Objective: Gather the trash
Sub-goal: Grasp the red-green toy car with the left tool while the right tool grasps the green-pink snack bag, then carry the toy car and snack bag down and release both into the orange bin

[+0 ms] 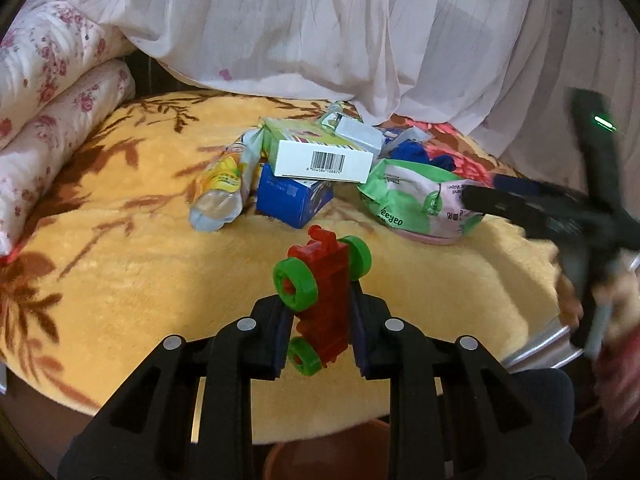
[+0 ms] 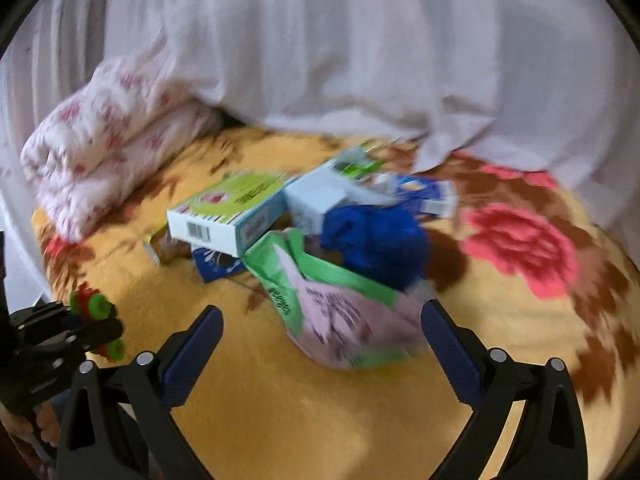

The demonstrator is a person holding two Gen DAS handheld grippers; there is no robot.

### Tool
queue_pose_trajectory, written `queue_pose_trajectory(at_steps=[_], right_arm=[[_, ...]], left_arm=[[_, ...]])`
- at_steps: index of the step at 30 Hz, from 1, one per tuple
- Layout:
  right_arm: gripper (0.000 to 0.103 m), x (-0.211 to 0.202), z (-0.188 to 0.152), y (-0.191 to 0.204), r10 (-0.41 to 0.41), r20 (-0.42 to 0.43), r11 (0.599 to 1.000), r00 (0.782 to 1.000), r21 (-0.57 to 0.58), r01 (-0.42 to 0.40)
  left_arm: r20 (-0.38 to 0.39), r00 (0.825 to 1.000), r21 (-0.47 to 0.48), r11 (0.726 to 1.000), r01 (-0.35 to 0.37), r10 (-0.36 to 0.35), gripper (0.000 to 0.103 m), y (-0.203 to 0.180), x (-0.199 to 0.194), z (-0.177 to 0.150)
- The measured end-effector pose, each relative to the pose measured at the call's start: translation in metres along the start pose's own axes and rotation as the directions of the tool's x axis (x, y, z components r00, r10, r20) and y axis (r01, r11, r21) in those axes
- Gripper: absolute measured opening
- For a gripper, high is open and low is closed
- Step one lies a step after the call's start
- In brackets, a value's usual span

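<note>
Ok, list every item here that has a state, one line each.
left gripper: shut on the toy car, held above the blanket.
toy car: gripped, off the blanket.
right gripper: open, fingers either side of the wipes packet, not closed on it.
wipes packet: crumpled, lying on the blanket.
barcode box: closed, resting on the blue box.
plastic bottle: lying on its side.

Home bedroom: floral blanket [image 1: 120, 280], folded quilt [image 1: 52, 112], white bed curtain [image 1: 360, 32].
</note>
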State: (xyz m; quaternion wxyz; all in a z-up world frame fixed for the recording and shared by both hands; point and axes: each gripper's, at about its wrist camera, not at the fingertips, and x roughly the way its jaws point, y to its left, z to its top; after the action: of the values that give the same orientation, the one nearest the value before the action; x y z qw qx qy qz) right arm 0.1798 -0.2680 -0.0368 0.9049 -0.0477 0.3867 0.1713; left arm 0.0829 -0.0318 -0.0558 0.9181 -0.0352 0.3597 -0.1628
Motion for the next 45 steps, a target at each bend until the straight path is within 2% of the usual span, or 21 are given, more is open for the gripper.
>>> queue_pose_trajectory(at_steps=[3,5,7,8,9,10,11,14,17,20,25,28,32,35,38,41,45], right_arm=[[0.098,0.024,0.015,0.001,-0.052,-0.07,0.999,0.996,-0.02,0.051],[0.097,0.037,0.019,0.002,-0.059,-0.115,0.998,0.992,-0.022,0.057],[0.083,0.051,0.019,0.011,-0.123,-0.166,0.991,0.978,-0.077,0.112],[0.057,0.057,0.017,0.016,-0.138,-0.204,0.988,0.969,-0.101,0.119],[0.046,0.059,0.015,0.017,-0.128,-0.223,0.989,0.966,-0.099,0.108],[0.041,0.059,0.014,0.019,-0.114,-0.227,0.991,0.967,-0.095,0.094],[0.027,0.054,0.01,0.022,-0.082,-0.229,0.994,0.97,-0.092,0.062],[0.015,0.043,0.003,0.028,-0.061,-0.208,0.996,0.976,-0.083,0.044],[0.013,0.024,-0.006,0.026,-0.033,-0.168,0.999,0.985,-0.027,0.029],[0.012,-0.009,-0.013,0.023,0.086,-0.105,0.995,0.991,0.052,-0.081],[0.012,-0.057,-0.024,0.024,0.206,0.006,0.967,0.979,0.155,-0.204],[0.011,-0.076,-0.031,0.028,0.219,0.038,0.96,0.975,0.17,-0.222],[0.011,-0.098,-0.049,0.04,0.253,0.053,0.952,0.966,0.163,-0.258],[0.011,-0.113,-0.071,0.052,0.268,0.049,0.951,0.962,0.144,-0.272],[0.011,-0.12,-0.1,0.064,0.293,0.028,0.944,0.956,0.147,-0.294],[0.011,-0.12,-0.126,0.075,0.296,-0.006,0.943,0.955,0.162,-0.291],[0.011,-0.111,-0.158,0.088,0.29,-0.072,0.945,0.954,0.176,-0.274]], left_arm=[[-0.003,1.0,-0.014,1.0,0.014,-0.014,0.024,0.004,-0.003,0.0],[-0.003,1.0,-0.022,1.0,0.014,-0.014,0.024,0.007,-0.005,-0.001],[-0.003,1.0,-0.028,0.999,0.015,-0.015,0.024,0.009,-0.007,-0.001],[-0.002,1.0,-0.03,0.999,0.014,-0.014,0.024,0.01,-0.007,-0.001],[-0.001,1.0,-0.033,0.999,0.013,-0.014,0.024,0.011,-0.008,-0.002],[0.0,1.0,-0.034,0.999,0.014,-0.014,0.024,0.013,-0.01,-0.002],[0.002,1.0,-0.035,0.999,0.015,-0.015,0.024,0.014,-0.011,-0.002],[0.005,1.0,-0.039,0.999,0.02,-0.02,0.024,0.017,-0.014,-0.002],[0.01,0.999,-0.04,0.999,0.036,-0.035,0.024,0.017,-0.017,-0.002],[0.019,0.999,-0.03,0.999,0.045,-0.045,0.024,0.015,-0.021,-0.001],[0.031,0.997,-0.01,0.998,0.068,-0.068,0.024,0.008,-0.033,-0.002],[0.034,0.997,0.021,0.997,0.075,-0.075,0.024,0.003,-0.041,-0.005],[0.012,0.992,0.067,0.99,0.128,-0.129,0.024,-0.004,-0.053,-0.013],[-0.04,0.979,0.102,0.973,0.205,-0.202,0.024,-0.007,-0.061,-0.022],[-0.127,0.959,0.142,0.952,0.271,-0.254,0.024,-0.008,-0.064,-0.04],[-0.223,0.935,0.164,0.936,0.313,-0.274,0.024,-0.011,-0.06,-0.06],[-0.331,0.908,0.18,0.928,0.327,-0.256,0.024,-0.014,-0.045,-0.093]])
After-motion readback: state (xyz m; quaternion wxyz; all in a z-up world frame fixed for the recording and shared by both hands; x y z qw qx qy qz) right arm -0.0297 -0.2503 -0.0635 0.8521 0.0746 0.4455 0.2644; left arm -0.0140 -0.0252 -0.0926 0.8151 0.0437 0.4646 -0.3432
